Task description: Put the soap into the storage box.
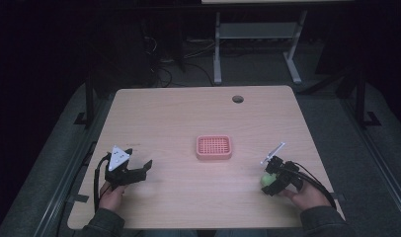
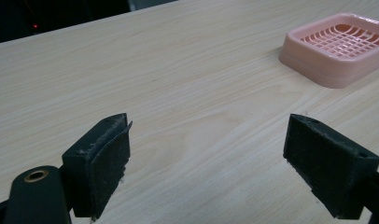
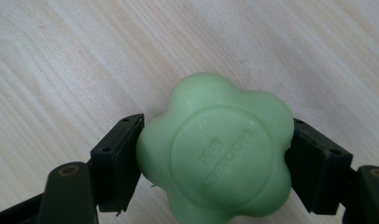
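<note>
Clamped in the right gripper [image 3: 215,154], green flower-shaped soap [image 3: 215,151] shows embossed lettering; left gripper [image 2: 206,158] gapes empty.

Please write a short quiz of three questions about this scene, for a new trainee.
1. True or false: the right tongs grip the green flower-shaped soap.
2. Where does the pink slotted tray stand on the table? A) near the middle B) at the far left corner C) under the left tongs
3. Fill in: the jaws of the left tongs stand ____ with nothing between them.

Key: 1 true; 2 A; 3 open.
</note>
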A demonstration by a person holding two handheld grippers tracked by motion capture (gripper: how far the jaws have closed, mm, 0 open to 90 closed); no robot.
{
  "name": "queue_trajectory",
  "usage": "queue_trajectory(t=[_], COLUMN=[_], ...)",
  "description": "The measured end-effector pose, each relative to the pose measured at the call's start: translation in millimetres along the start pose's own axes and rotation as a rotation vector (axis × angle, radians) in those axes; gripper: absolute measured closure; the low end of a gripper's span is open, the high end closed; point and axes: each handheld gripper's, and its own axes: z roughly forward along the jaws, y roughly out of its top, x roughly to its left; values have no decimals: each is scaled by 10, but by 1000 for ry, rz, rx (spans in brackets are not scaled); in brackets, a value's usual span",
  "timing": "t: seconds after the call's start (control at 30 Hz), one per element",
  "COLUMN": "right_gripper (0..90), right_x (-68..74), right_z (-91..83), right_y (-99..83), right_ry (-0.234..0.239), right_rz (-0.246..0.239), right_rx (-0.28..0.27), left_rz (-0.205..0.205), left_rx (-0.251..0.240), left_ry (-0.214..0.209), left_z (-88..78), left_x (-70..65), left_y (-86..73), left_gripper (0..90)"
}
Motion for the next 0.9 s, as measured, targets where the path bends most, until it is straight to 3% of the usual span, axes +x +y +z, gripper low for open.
queue_trajectory(t=[0.4,0.6,0.9], right_gripper=[264,263,263], right_x=[10,55,77], right_z=[-83,-154,-213], right_y=[1,132,322], right_ry=[-2,-20,-8], right_rz=[-10,-50,-90], right_rx=[-41,-40,-52], left_rz=[4,-8,-10], left_rx=[-3,-9,-9], left_ry=[-2,-3,-7], left_z=[-8,1,2], left_x=[5,-2,-1], left_y=[2,2,2], left_gripper=[143,144,143])
